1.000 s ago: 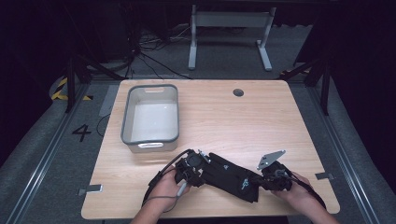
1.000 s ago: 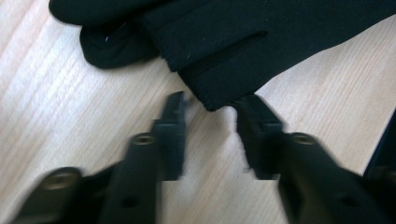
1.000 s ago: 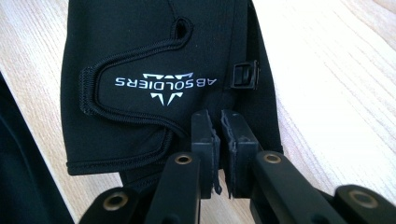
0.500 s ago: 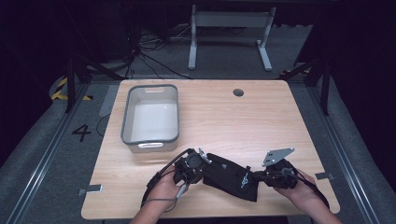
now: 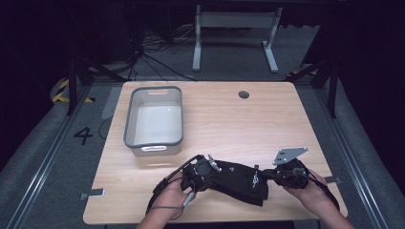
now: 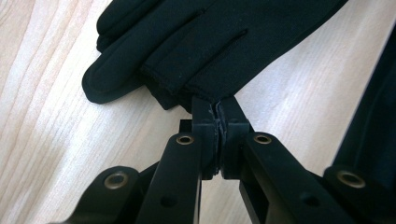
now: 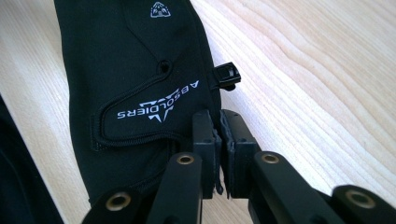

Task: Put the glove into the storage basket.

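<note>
Where the right gripper (image 7: 218, 140) pinches it, the glove (image 7: 140, 70) reads "ABSOLDIERS" (white) — inverted.

A lit wooden table (image 5: 286, 124) stands on grey carpet (image 5: 43, 157) in a dark room, cables (image 5: 148, 57) behind.

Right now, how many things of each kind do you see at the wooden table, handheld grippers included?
Grey plastic bin: 1
Black fabric glove: 1, maybe a second beside it
Black two-jaw grippers: 2, left gripper and right gripper
Total: 4
</note>
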Tool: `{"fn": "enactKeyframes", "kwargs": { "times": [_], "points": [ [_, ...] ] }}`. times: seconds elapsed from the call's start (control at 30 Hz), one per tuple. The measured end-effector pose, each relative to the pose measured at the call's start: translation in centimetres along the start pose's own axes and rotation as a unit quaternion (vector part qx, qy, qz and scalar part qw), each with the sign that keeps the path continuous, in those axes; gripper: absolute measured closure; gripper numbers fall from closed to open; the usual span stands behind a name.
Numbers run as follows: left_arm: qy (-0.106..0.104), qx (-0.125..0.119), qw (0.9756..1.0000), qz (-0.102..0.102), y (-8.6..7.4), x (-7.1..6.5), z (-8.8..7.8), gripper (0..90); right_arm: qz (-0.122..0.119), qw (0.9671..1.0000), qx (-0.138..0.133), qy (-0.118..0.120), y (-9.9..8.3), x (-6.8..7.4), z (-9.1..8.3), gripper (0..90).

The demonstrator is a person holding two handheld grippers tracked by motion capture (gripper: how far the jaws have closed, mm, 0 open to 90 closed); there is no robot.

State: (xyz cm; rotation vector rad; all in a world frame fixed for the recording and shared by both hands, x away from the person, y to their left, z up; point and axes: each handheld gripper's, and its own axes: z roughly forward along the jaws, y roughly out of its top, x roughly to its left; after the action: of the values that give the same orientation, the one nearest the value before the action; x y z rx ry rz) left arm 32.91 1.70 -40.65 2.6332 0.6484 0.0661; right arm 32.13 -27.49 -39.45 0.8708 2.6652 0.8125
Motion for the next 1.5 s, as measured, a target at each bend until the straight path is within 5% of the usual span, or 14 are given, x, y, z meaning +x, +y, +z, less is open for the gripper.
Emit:
{"fn": "enactKeyframes", "kwargs": {
  "times": [0.27,0.5,1.07,1.17,1.5],
  "points": [
    [0.021,-0.006,0.9998,-0.002,-0.2,0.0,-0.4,87.7,-0.014,0.9996,-0.018,-0.016,0.2,0.3,0.0,85.3],
    [0.016,0.002,0.9999,0.001,-0.3,0.1,-0.4,87.7,-0.022,0.9989,-0.034,-0.023,0.2,0.6,-0.1,85.3],
    [-0.01,0.028,0.9995,-0.007,-0.3,0.5,1.1,87.3,0.008,0.9999,0.009,0.008,-0.7,-0.4,1.5,80.3],
    [-0.025,0.037,0.9989,-0.016,-0.4,0.9,1.4,85.1,0.024,0.9989,0.025,0.031,-0.8,-0.8,1.8,68.5],
    [-0.053,-0.01,0.9978,-0.04,-0.8,1.7,-0.3,64.4,0.049,0.9986,-0.005,0.019,-0.8,-1.6,0.9,61.1]
  ]
}}
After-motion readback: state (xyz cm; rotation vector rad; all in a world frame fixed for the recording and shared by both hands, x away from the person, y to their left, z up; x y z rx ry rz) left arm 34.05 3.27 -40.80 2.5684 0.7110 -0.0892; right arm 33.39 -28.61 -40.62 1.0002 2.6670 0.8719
